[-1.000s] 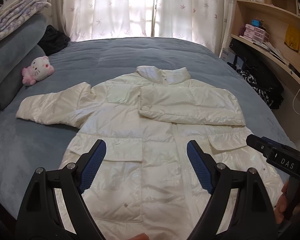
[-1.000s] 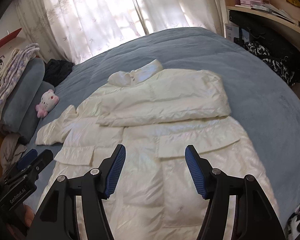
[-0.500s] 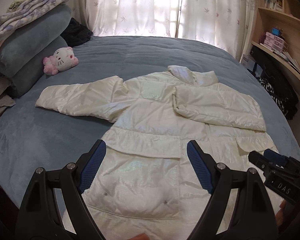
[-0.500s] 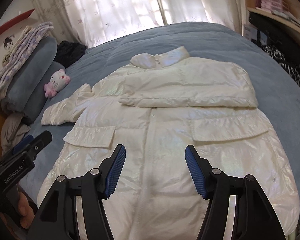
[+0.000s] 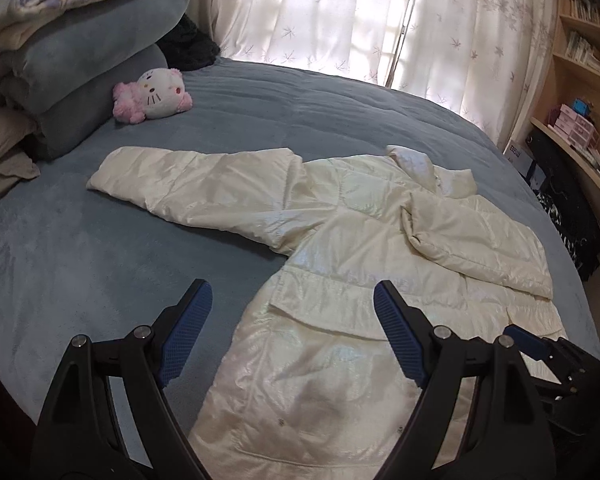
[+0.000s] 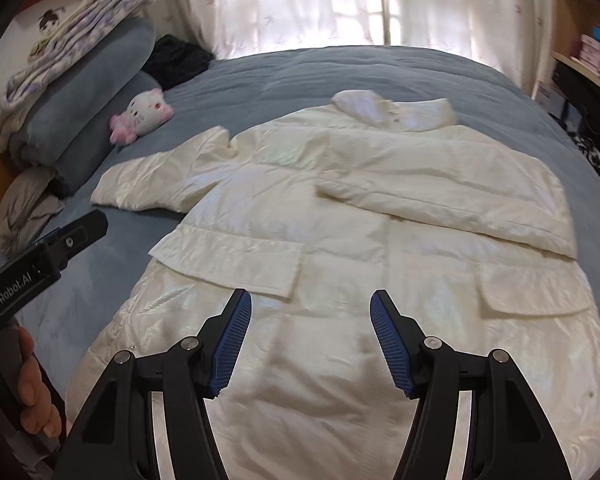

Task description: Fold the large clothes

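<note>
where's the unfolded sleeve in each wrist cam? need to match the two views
Left wrist: the unfolded sleeve lies left of centre, stretched across the blue bedspread toward the pillows.
Right wrist: the unfolded sleeve sits at mid-left, smaller, beside the coat body.
Shared landmark: the pink-and-white plush toy, on the bedspread just beyond the sleeve's cuff end in both views.
</note>
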The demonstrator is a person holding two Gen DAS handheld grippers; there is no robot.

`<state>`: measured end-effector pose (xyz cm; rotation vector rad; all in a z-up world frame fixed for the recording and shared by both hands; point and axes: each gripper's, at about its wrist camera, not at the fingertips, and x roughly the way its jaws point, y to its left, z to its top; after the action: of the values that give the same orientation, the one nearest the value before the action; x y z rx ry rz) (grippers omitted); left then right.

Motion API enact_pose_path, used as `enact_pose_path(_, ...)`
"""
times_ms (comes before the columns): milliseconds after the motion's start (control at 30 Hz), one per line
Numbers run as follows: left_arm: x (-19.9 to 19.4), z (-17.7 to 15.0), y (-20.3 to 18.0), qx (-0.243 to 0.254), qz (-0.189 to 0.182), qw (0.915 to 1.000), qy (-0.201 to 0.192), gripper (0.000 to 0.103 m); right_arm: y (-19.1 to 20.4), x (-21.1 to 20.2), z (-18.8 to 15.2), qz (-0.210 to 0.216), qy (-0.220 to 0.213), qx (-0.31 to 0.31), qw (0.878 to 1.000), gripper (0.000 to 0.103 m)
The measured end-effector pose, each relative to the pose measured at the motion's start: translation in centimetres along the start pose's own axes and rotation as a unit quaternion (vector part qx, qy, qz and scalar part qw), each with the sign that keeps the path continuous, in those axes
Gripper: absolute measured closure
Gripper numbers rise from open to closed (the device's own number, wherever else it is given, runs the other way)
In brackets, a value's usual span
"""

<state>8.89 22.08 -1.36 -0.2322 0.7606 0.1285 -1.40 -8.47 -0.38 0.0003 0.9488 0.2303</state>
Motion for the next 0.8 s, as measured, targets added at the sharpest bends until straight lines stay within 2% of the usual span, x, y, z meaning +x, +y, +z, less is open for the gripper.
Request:
enact_pose_path(233,2.2,1.7,4.2,-0.017,0.025,0.9995,-0.003,0.022,3.4,3.2,3.0,0.012,-0.009,-0.018,1.000,0.040)
enact_pose_path(400,4.1,3.3,7.1,-0.036,0.020,0.9991,0.008,0.022,5.9,5.0,6.0,0.016,-0.025,-0.028,0.999,0.040)
enact_pose_path(600,7.3,5.4,11.6,-0.062,0.020,0.9974,0.032,0.022,8.4,7.1,9.8,0.016,-0.037,-0.043,0.998,0.040)
enact_pose_path(800,11.2,7.0,17.8,-0.116,0.020,0.9911,0.062,0.022,11.1,10.6,13.4,0.017,-0.037,-0.058,0.997,0.040)
